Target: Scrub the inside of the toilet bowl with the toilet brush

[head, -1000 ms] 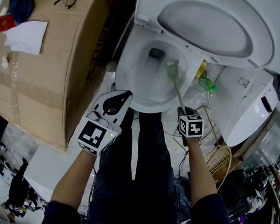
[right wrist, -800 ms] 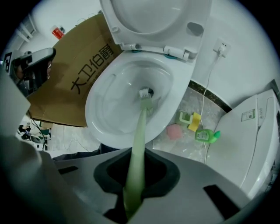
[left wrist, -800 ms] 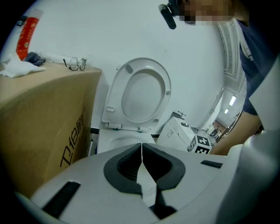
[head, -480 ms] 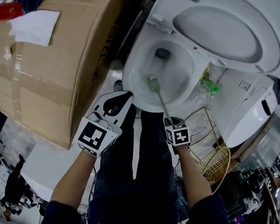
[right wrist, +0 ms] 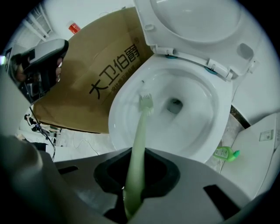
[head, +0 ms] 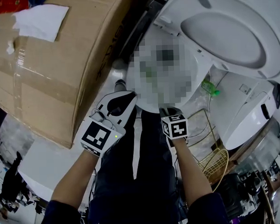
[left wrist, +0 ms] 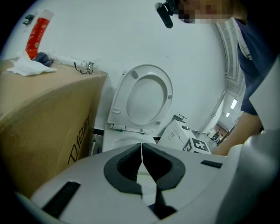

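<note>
Toilet bowl (right wrist: pixel 199 124), right gripper (right wrist: pixel 136 177) clamping toilet brush (right wrist: pixel 141 131), bristles (right wrist: pixel 146 103) seen only in its view, left gripper (left wrist: pixel 141 168) closed

The toilet bowl (right wrist: pixel 192 118) gleams, a glossy, smooth white glaze. The toilet brush (right wrist: pixel 140 140) is pale green plastic with a dull sheen. The cardboard box (right wrist: pixel 87 92) is brown, matt and papery. The right gripper (right wrist: pixel 133 179) shows smooth matt grey plastic with dark rubbery pads (right wrist: pixel 107 173).
</note>
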Action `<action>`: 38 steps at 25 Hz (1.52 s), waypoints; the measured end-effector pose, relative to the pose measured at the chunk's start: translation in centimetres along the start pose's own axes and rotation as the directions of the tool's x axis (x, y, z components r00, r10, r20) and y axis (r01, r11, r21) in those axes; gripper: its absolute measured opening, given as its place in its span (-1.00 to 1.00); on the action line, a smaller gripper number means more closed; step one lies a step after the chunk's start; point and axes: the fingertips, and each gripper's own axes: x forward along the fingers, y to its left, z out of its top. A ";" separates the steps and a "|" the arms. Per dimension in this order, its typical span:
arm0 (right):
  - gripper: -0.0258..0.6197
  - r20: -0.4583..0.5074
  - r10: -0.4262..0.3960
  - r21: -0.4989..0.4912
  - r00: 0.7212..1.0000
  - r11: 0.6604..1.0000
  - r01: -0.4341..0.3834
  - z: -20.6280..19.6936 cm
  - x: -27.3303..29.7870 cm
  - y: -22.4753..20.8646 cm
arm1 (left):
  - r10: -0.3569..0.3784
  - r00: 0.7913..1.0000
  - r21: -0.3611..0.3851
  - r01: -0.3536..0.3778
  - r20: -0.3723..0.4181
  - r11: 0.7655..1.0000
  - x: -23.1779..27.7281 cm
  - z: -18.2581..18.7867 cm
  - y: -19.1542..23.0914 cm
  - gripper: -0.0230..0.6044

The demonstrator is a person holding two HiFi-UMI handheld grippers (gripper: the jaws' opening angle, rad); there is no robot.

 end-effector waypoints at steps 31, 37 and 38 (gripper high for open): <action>-0.77 -0.017 -0.137 0.147 0.990 0.979 0.138 -4.0 -4.0 -11.9 | -0.055 0.996 0.055 0.058 -0.066 0.997 4.6 0.9 -3.4 -0.82; -0.77 -0.097 -0.066 0.113 0.993 0.991 0.077 -6.2 -1.2 -8.0 | -0.048 0.996 0.041 0.051 -0.069 0.998 3.9 0.3 -2.7 -0.82; -0.77 -0.110 -0.057 0.103 0.992 0.992 0.068 -6.4 -0.7 -7.3 | -0.045 0.997 0.036 0.048 -0.068 0.998 3.7 0.2 -2.5 -0.82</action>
